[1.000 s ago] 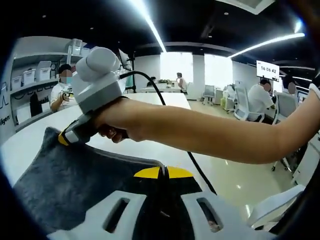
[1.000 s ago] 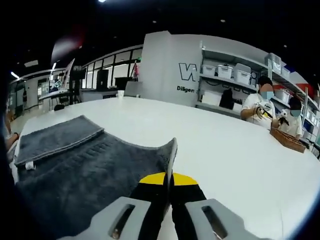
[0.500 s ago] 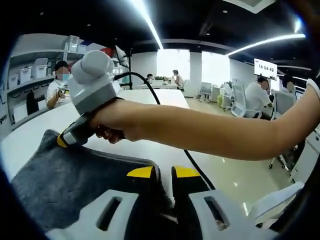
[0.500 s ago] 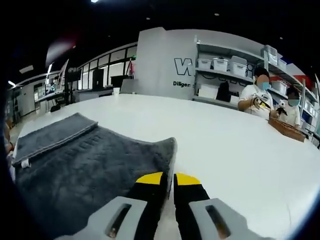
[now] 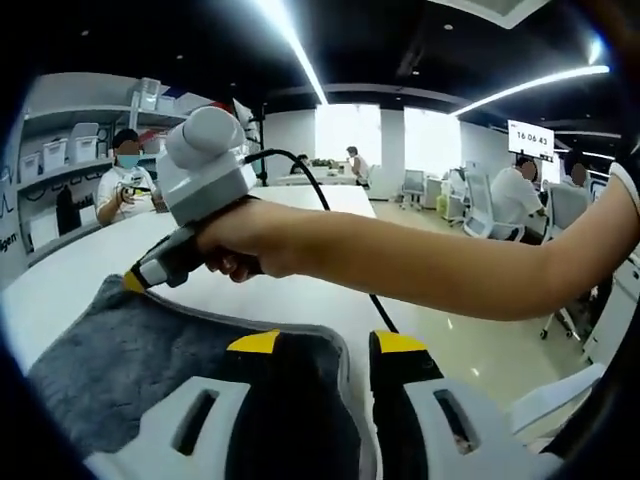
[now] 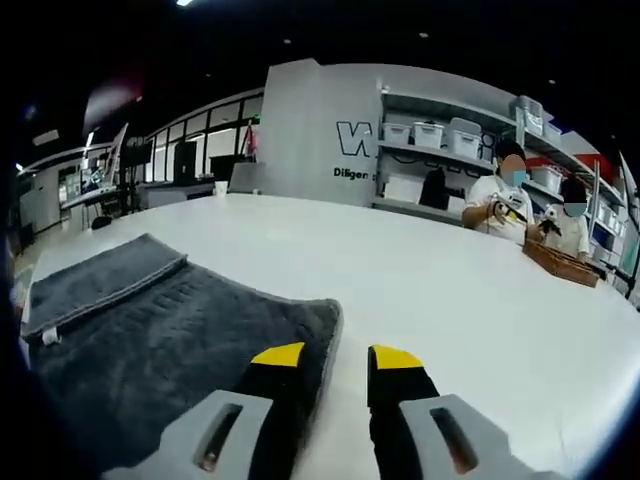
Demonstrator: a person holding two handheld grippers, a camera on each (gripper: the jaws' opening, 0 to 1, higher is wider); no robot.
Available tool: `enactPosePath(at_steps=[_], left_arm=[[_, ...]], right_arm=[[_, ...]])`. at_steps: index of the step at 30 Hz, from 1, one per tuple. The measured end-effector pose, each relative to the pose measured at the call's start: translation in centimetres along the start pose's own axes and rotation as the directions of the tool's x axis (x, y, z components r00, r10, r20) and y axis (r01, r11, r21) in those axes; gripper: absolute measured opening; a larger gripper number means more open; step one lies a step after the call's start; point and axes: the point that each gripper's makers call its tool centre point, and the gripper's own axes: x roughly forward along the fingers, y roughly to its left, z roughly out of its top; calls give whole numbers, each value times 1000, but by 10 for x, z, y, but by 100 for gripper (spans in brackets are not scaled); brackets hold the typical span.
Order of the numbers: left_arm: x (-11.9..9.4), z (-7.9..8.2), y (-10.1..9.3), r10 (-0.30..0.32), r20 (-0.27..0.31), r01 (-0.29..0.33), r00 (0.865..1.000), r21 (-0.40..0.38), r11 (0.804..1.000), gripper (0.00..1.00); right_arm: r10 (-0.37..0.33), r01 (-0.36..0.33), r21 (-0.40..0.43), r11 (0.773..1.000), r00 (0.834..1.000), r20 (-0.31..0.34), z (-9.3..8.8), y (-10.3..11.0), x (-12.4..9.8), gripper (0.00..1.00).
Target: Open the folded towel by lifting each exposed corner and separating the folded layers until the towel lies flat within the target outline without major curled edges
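A dark grey towel lies on the white table. One edge strip is still folded over at its far left, with a small white tag beside it. My right gripper is open, its left jaw over the towel's near corner and its right jaw over bare table. In the left gripper view the towel lies at lower left, and my left gripper is open astride its corner edge. A hand holds the right gripper low at the towel's far corner.
The person's forearm and a black cable cross the left gripper view. The table edge and floor lie to the right there. People sit by storage shelves, with a wicker basket on the table.
Both grippers have gone from shut on the towel's corners to open. The lifted towel edge has dropped and now lies flat on the table.
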Motion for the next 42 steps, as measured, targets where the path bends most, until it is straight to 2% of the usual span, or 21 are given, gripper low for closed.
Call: enactPosePath(at_steps=[3,6,10,13,18,27,36,42], left_arm=[[-7,12,6,19,48,-19,999,6,1000,26],[-8,16,12,49,77,-50,996,13,999,19],[2,-2,10,37,30,-38,999,32,999,15],[7,-6,2,9,16,-10,1000,40,999,13],[16,-12,-9,-18,-18,19,1000,95,995,11],[26,-25,-11,-45,-73,53,996,110,993,7],[30,-29,-11,-56,-83,64,995,100,993,4],[30,-29,-11,-54,-82,62,995,104,993,3]], right_arm=[[0,0,-20,1000,1000,22,11,1,-1,15],[6,-5,-43,999,999,42,20,2,0,9],[29,-27,-56,998,999,37,21,7,8,0],[44,-42,-68,997,999,22,17,11,15,0],[49,-50,-68,996,999,-17,4,9,28,0],[45,-47,-46,998,998,-50,-13,1,40,0],[43,-45,-28,999,996,-72,-27,-3,45,0],[47,-48,-14,999,997,-60,-26,-3,45,0]])
